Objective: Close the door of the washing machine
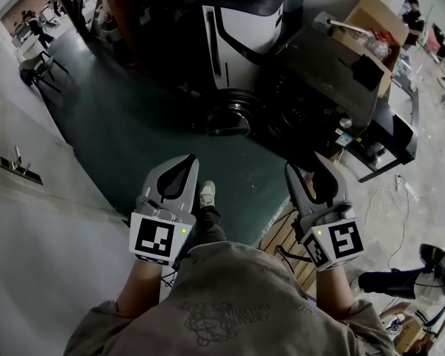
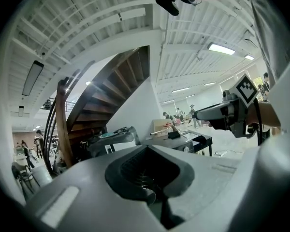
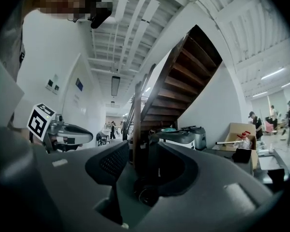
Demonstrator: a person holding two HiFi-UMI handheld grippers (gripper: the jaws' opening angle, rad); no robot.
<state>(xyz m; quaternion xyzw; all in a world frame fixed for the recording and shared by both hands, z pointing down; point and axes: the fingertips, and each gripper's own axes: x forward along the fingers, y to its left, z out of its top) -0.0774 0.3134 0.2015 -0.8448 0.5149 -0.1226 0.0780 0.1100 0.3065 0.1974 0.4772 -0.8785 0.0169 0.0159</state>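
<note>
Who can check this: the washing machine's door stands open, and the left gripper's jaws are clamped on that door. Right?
Wrong on the grip. The head view shows the left gripper held near the person, well short of the open door of the washing machine, its jaws together on nothing.
</note>
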